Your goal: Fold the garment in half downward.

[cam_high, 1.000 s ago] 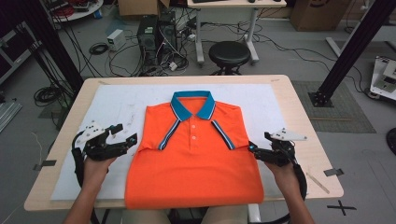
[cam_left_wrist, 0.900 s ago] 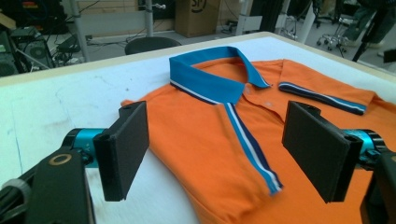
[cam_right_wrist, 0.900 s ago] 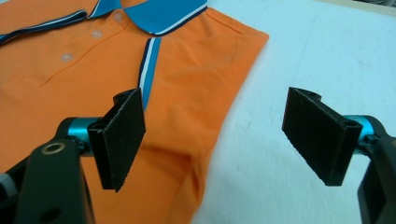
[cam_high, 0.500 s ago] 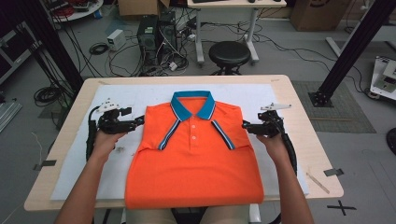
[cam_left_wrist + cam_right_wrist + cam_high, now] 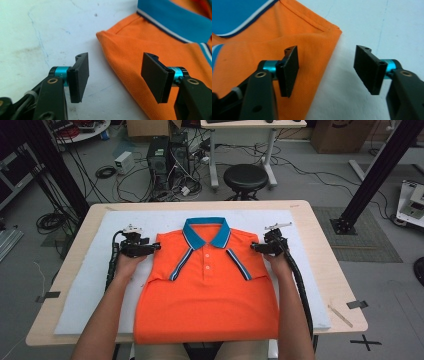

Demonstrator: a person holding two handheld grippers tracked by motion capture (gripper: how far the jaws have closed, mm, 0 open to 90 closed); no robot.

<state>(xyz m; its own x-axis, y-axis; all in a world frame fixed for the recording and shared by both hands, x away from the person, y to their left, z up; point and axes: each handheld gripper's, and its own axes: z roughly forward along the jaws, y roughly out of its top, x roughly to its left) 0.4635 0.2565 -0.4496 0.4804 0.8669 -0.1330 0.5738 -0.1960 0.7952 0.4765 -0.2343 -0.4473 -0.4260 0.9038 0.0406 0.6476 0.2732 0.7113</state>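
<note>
An orange polo shirt (image 5: 207, 290) with a blue collar (image 5: 206, 232) lies folded, front up, on the white mat (image 5: 85, 285). My left gripper (image 5: 156, 248) is at the shirt's left shoulder corner (image 5: 110, 42), open, one jaw over the mat and the other over the orange cloth. My right gripper (image 5: 253, 247) is at the right shoulder corner (image 5: 329, 30), open too, straddling the shirt's edge (image 5: 324, 72). Nothing is between either pair of jaws (image 5: 113, 77) but the fabric edge below them.
The mat covers a wooden table (image 5: 325, 250). Bare mat lies left and right of the shirt. Beyond the table stand a black stool (image 5: 246, 176), computer towers (image 5: 167, 160), loose cables and a black frame post (image 5: 372, 175).
Both grippers have moved forward along the shirt's sides, from near its lower half up to the shoulder corners beside the collar. The shirt has not moved.
</note>
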